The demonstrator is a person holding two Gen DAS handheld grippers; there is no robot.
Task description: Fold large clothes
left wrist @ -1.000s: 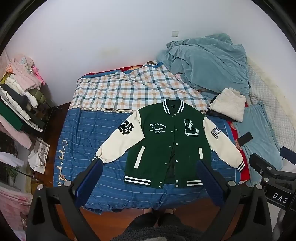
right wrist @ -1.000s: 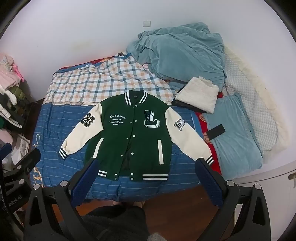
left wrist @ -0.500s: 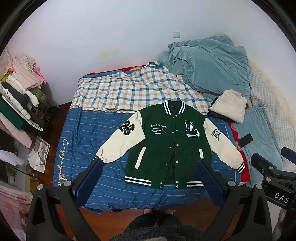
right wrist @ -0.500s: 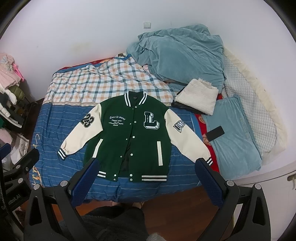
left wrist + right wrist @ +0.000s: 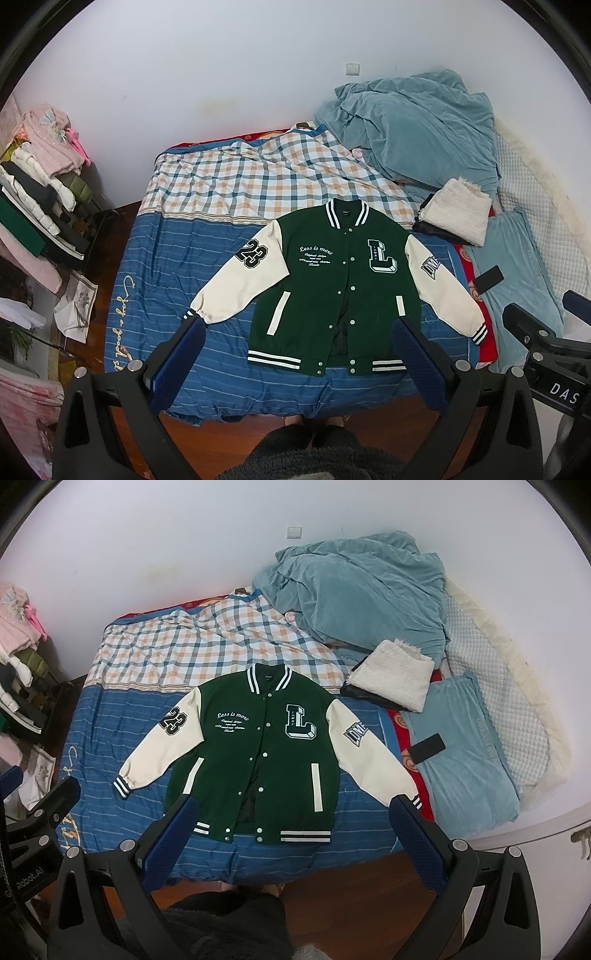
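A green varsity jacket (image 5: 332, 291) with cream sleeves lies flat and face up on the bed, collar away from me, sleeves spread; it also shows in the right wrist view (image 5: 258, 753). My left gripper (image 5: 295, 332) is open and empty, held high above the jacket's hem. My right gripper (image 5: 291, 808) is open and empty, also high above the hem. The right gripper's body shows at the right edge of the left wrist view (image 5: 546, 343).
The bed (image 5: 166, 266) has a blue striped and plaid cover. A teal blanket heap (image 5: 413, 125), a folded cream fleece (image 5: 458, 210), a teal pillow (image 5: 465, 753) and a black phone (image 5: 428, 747) lie at the right. A clothes rack (image 5: 33, 192) stands left. Wooden floor (image 5: 351, 893) lies below.
Both views have shifted only slightly; the jacket sits a touch lower in the left wrist view. The jacket itself has not moved and both grippers stay open.
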